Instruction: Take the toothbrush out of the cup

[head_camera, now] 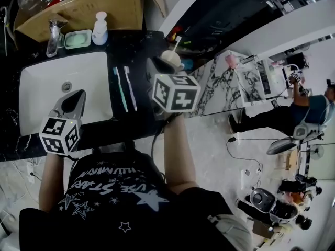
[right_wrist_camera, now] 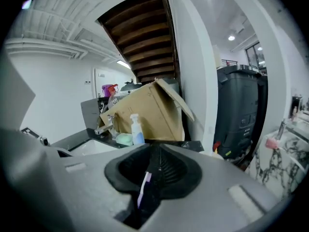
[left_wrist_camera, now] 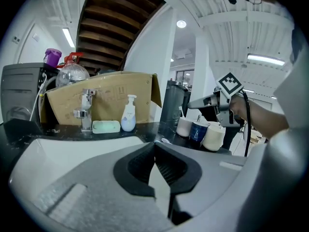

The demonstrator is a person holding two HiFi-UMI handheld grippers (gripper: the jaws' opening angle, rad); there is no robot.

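A cream cup [head_camera: 171,61] stands on the black counter right of the sink, and a toothbrush [head_camera: 177,43] sticks up out of it. My right gripper [head_camera: 161,63] hovers just over that cup. In the right gripper view its pads pinch a thin white-and-purple toothbrush handle [right_wrist_camera: 143,187]. The left gripper view shows the right gripper [left_wrist_camera: 192,104] above a white cup [left_wrist_camera: 184,127], a dark blue cup [left_wrist_camera: 198,132] and the cream cup [left_wrist_camera: 214,137]. My left gripper [head_camera: 75,96] hangs over the sink, jaws together and empty [left_wrist_camera: 155,146].
A green toothbrush [head_camera: 121,90] and a white one [head_camera: 131,88] lie side by side on the counter beside the white sink [head_camera: 36,82]. Tap [head_camera: 53,35], soap dish [head_camera: 77,38] and pump bottle [head_camera: 99,29] line the back, before a cardboard box [head_camera: 84,7].
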